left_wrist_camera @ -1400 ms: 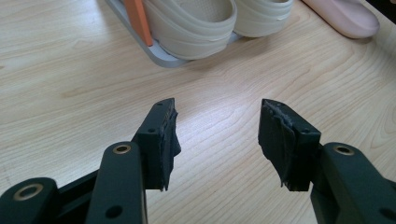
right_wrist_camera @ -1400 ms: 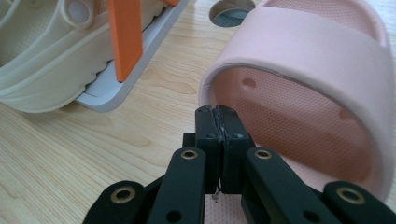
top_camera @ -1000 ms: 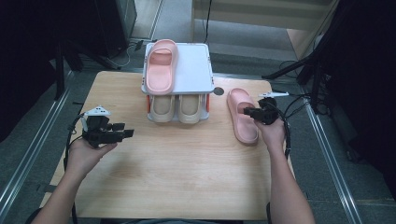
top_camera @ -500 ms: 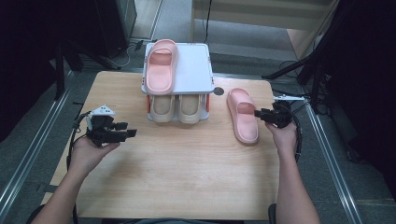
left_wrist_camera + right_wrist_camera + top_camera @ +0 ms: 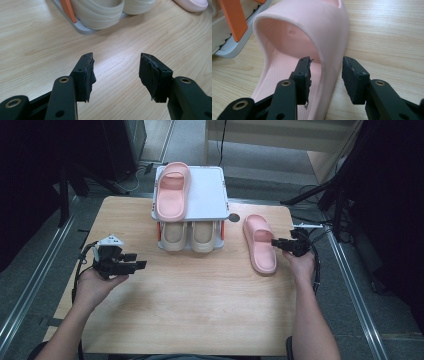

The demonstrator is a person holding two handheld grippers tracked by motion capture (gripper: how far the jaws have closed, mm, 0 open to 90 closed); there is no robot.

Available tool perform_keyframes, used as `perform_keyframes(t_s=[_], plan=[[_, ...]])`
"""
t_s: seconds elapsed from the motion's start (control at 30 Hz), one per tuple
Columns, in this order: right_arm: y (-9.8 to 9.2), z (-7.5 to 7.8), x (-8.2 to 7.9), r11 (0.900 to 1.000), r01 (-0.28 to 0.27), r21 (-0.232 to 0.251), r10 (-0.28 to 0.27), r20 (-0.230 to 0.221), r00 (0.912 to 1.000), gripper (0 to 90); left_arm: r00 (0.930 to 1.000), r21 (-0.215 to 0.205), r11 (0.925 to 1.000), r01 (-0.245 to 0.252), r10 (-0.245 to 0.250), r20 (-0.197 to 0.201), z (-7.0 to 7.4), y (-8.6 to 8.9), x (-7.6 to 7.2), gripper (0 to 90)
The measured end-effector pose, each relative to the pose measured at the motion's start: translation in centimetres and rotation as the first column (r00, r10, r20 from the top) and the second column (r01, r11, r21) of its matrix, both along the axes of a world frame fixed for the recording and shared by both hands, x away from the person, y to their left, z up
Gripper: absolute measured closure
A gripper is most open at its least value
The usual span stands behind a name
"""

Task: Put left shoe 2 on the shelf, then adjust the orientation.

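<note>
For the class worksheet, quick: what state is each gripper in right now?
Left gripper: open, holding nothing.
Right gripper: open, just opened, astride the pink foam slipper's side wall.

Overhead camera faces down on the table; both claw cameras look close along its wood.

Near half of counter bare, free passage between the hands; far centre blocked by shoe rack, with pink slipper lying just right of it.
</note>
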State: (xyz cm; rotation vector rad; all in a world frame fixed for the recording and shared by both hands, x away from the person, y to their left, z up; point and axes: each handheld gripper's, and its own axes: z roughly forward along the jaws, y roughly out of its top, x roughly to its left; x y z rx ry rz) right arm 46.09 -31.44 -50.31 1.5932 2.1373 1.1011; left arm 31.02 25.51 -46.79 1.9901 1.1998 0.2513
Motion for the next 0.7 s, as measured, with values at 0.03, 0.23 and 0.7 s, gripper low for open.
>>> perform_keyframes(t_s=[0.03, 0.23, 0.7], plan=[[0.1, 0.0, 0.1, 1.0, 0.001, -0.002, -0.001, 0.003, 1.0, 59.5, 1.0, 0.0, 1.0, 0.001, -0.001, 0.001, 0.0, 0.0, -0.1, 45.6], [0.6, -0.3, 0.6, 1.0, -0.004, -0.011, 0.004, -0.005, 1.0, 60.1, 1.0, 0.004, 1.0, 0.002, -0.002, -0.008, -0.3, -0.1, -0.3, 45.6], [1.1, -1.1, 1.7, 1.0, 0.031, 0.002, -0.031, -0.01, 0.9995, 65.7, 0.9998, 0.0, 0.9999, -0.01, 0.01, -0.015, -0.6, 0.2, -0.7, 45.6]])
